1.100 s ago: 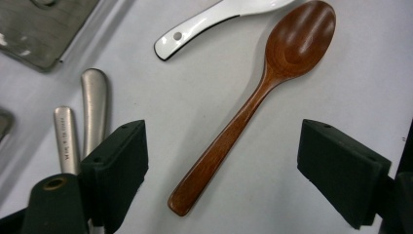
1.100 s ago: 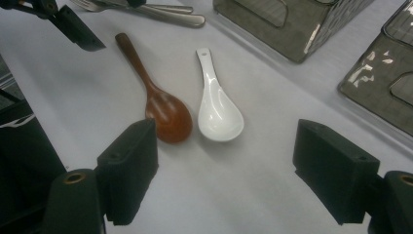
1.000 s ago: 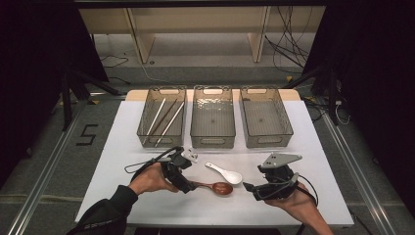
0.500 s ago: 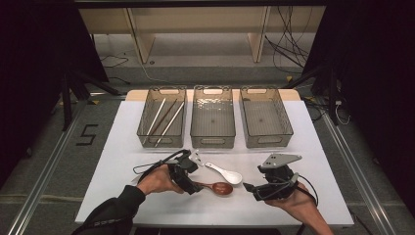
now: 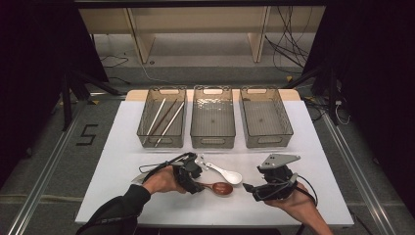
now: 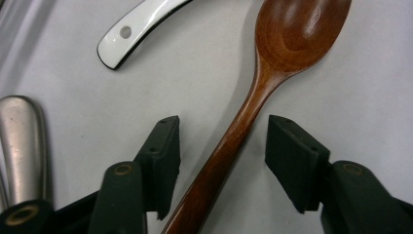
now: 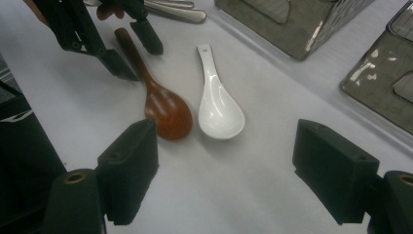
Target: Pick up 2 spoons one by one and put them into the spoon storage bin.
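Spoon of brown wood (image 6: 253, 102) lies flat on the white table (image 5: 342, 196), beside a white ceramic spoon (image 5: 226, 174). The left tongs (image 6: 221, 161) straddle its handle, jaws just closing but not yet touching, so the grip lands mid-handle. The right tongs (image 7: 224, 175) wait wide open, empty, aside

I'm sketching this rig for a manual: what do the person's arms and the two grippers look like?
Both grippers, left and right, are black with two blocky black jaws and trailing black cables. The right carries a grey three-cornered plate. The left arm wears a dark sleeve.
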Available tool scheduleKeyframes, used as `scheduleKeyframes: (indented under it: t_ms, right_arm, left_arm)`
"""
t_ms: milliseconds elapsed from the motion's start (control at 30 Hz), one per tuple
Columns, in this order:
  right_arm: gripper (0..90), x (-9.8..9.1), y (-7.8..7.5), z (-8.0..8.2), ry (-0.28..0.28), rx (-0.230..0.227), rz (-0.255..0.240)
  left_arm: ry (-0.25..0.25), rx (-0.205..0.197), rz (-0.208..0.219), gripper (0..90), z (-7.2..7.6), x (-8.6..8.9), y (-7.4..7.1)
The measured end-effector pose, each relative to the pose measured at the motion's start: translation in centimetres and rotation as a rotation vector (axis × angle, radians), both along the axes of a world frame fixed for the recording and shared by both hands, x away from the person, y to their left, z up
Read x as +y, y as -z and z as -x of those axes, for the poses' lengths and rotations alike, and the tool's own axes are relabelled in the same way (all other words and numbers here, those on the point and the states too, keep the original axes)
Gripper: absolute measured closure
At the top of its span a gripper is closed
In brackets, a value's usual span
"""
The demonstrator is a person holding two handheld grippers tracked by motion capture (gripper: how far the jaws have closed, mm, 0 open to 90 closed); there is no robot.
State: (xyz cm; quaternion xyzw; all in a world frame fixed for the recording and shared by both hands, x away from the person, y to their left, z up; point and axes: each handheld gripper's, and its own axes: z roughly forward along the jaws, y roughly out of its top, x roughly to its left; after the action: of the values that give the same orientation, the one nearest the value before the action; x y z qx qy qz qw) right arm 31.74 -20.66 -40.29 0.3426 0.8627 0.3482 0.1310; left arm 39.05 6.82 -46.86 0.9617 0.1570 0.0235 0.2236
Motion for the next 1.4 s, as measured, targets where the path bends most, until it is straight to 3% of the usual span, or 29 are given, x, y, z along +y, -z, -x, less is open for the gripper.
scheduleKeyframes:
  t_ms: [167, 433, 633, 1100, 1400]
  right_arm:
    - [25.7, 0.0, 0.1, 0.0, -0.002, 0.0, 0.004]
    - [26.0, 0.0, 0.1, 0.0, -0.005, 0.003, 0.006]
    - [26.2, 0.0, 0.0, 0.0, -0.004, 0.001, 0.009]
    - [26.4, 0.0, 0.0, 0.0, -0.006, 0.0, 0.006]
    - [26.4, 0.0, 0.0, 0.0, -0.006, 0.001, 0.006]
  left_arm:
    - [0.019, -0.016, -0.011, 55.9, 0.0, -0.2, -0.1]
    - [0.079, -0.003, -0.03, 72.1, 0.5, -0.5, -0.3]
    - [0.136, -0.013, -0.05, 78.1, 0.9, -0.6, -0.4]
    - [0.184, -0.001, -0.058, 80.0, 1.1, -0.3, -0.5]
    - [0.172, 0.015, -0.04, 80.2, 1.3, 0.1, -1.2]
